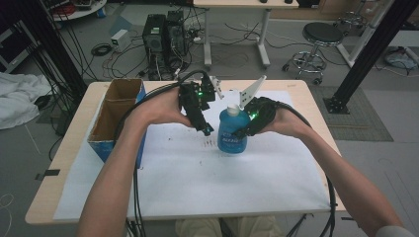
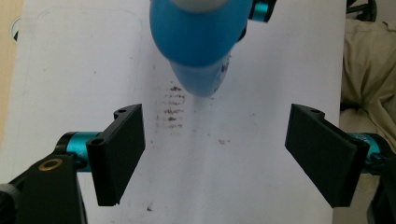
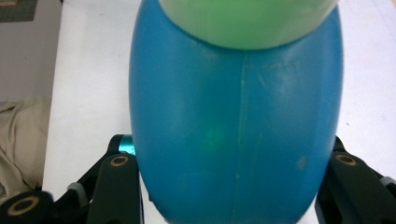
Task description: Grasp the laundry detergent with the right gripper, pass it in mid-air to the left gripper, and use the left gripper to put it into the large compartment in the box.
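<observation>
A blue plastic bottle (image 1: pixel 231 136) with a white cap (image 1: pixel 232 109) stands upright on the white sheet (image 1: pixel 197 177) in the middle of the table. My right gripper (image 1: pixel 243 129) comes in from the right and is shut on the bottle's body. In the right gripper view the bottle (image 3: pixel 233 130) sits between the two black jaws. My left gripper (image 1: pixel 206 130) hovers just left of the bottle, tilted down, open and holding nothing. In the left gripper view its pads (image 2: pixel 119 154) stand wide apart over the sheet, with the bottle (image 2: pixel 198 42) ahead of them.
An open cardboard box (image 1: pixel 116 113) with blue sides stands at the table's left edge. Brown smudges (image 2: pixel 172 107) mark the sheet beside the bottle. Behind the table are computer towers (image 1: pixel 163 39), cables and a stool (image 1: pixel 318 42).
</observation>
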Tool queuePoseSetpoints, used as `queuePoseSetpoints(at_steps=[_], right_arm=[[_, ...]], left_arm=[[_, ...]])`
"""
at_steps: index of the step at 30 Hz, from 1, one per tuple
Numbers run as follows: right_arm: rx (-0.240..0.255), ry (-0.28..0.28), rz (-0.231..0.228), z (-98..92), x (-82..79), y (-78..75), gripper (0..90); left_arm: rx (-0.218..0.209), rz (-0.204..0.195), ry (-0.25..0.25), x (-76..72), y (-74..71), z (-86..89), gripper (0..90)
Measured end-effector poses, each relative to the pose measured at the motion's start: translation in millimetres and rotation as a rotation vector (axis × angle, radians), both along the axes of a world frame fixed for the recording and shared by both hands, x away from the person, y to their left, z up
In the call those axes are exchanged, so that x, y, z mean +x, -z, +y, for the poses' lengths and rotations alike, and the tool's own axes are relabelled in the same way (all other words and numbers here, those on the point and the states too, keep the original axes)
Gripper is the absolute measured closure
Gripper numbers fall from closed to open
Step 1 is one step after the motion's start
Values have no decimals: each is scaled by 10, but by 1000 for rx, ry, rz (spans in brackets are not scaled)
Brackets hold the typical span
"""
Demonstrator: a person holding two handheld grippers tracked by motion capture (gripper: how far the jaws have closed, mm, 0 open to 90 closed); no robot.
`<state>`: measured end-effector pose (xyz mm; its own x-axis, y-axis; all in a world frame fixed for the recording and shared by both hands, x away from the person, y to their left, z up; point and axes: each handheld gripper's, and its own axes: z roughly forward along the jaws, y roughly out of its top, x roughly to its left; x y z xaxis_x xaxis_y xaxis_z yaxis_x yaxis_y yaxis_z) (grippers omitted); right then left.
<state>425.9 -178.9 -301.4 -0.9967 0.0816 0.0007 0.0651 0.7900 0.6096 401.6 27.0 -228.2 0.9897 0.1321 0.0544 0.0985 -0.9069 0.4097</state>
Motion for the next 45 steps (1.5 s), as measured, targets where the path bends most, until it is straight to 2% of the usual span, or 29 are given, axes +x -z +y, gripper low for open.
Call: queuePoseSetpoints(at_steps=[9, 17, 22, 25, 33, 38, 41, 45], right_arm=[[-7, -30, 9, 71, -11, 21, 462], [8, -63, 7, 107, -19, 35, 461], [5, -60, 12, 111, -25, 32, 460], [2, -59, -9, 114, -17, 40, 460], [3, -53, 1, 117, -20, 40, 459], [-1, -51, 0, 122, -17, 49, 459], [1, -41, 4, 130, -24, 53, 459], [1, -47, 6, 135, -20, 55, 459]], left_arm=[[4, 7, 24, 55, 30, -218, 201], [5, 6, 38, 90, 84, -329, 201], [0, 9, 51, 95, 119, -386, 201], [-6, 13, 54, 96, 147, -409, 201], [-9, 13, 55, 98, 185, -443, 209], [-23, 12, 56, 96, 185, -425, 255], [-12, 10, 56, 97, 196, -423, 257], [-30, 15, 50, 99, 208, -414, 268]])
